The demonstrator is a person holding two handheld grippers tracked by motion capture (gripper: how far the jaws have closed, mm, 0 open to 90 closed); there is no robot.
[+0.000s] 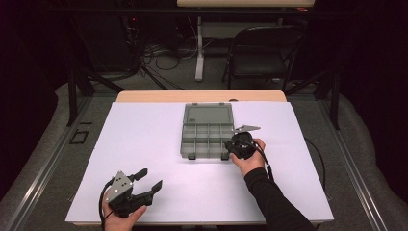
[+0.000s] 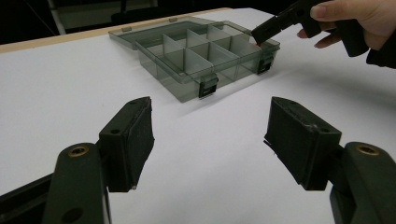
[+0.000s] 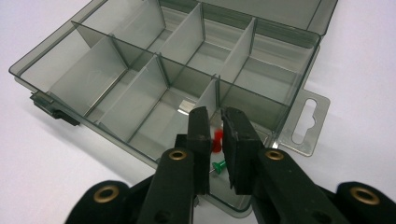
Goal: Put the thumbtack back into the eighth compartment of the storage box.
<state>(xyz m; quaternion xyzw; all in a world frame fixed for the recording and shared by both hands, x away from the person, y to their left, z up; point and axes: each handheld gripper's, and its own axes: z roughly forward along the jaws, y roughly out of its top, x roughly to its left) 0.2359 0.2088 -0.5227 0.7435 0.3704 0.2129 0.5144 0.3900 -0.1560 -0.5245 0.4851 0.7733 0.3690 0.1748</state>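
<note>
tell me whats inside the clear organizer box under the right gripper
In the organizer box, the compartment under the right gripper holds a red push pin and a green push pin. The jaws cover part of that compartment; the other compartments look empty.

Open compartment box (image 1: pixel 208 131) mid surface (image 1: pixel 144 144), lid flat behind. Right tongs (image 1: pixel 234 146) at box's near-right corner. Left tongs (image 1: pixel 146 180) near front-left edge, jaws spread, well apart from box.

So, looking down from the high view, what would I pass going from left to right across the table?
Left tongs, held open near the front-left edge → open grey compartment box near the table's middle → right tongs, at the box's front-right corner.
</note>
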